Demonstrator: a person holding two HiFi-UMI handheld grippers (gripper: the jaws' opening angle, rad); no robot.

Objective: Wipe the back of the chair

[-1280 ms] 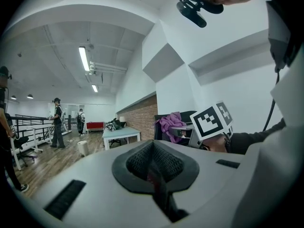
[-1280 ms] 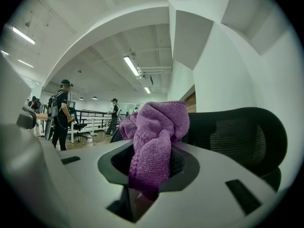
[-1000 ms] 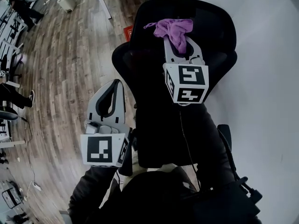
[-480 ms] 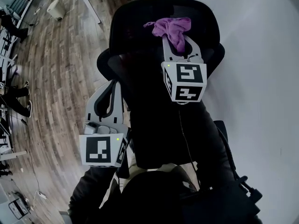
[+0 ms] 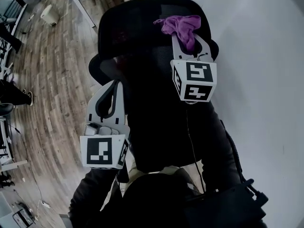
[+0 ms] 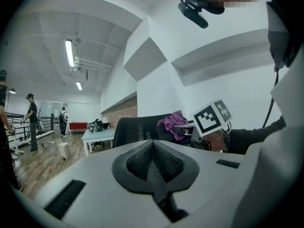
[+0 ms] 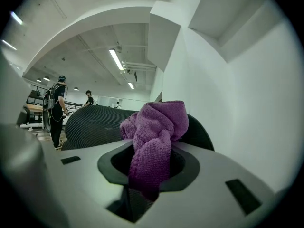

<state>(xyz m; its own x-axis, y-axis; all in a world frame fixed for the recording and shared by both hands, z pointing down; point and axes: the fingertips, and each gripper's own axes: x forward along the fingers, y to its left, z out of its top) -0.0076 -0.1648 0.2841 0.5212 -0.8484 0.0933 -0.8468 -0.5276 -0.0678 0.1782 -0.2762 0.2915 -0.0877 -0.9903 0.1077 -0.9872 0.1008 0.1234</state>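
Head view: the black mesh chair back point(image 5: 137, 37) stands with the wood-plank floor point(image 5: 52, 80) on its left and the white wall point(image 5: 256, 80) on its right. The right gripper point(image 5: 189, 38) reaches to the top edge of the chair back, near its right corner. A bunched purple terry cloth point(image 5: 181, 24) is pinched in its jaws and appears to lie on the rim there. The left gripper point(image 5: 115, 85) hangs lower, by the left edge. Whether it touches the frame I cannot tell.

Left gripper view: the left gripper's point(image 6: 154, 170) ribbed pads are pressed together with nothing between them. Past the tips, the top edge of the chair back and the cloth point(image 6: 173, 122) show in the distance, well apart from this tool.

Right gripper view: the jaws are clamped on the cloth point(image 7: 156, 127). One fold is drawn down between the pads and the bulk swells above the tips. The curved mesh point(image 7: 95, 125) lies just behind and to the left.

The wipe looks to be at the top rim. To do it well, the loose bulge of cloth, not the hard jaw tips, should meet the mesh. The strokes should be long and overlapping, running from the right corner across and then down the chair back. Pressure should be light, since mesh yields and may snag terry loops. The chair may swivel or roll, so bracing the left edge with the idle tool would likely help.
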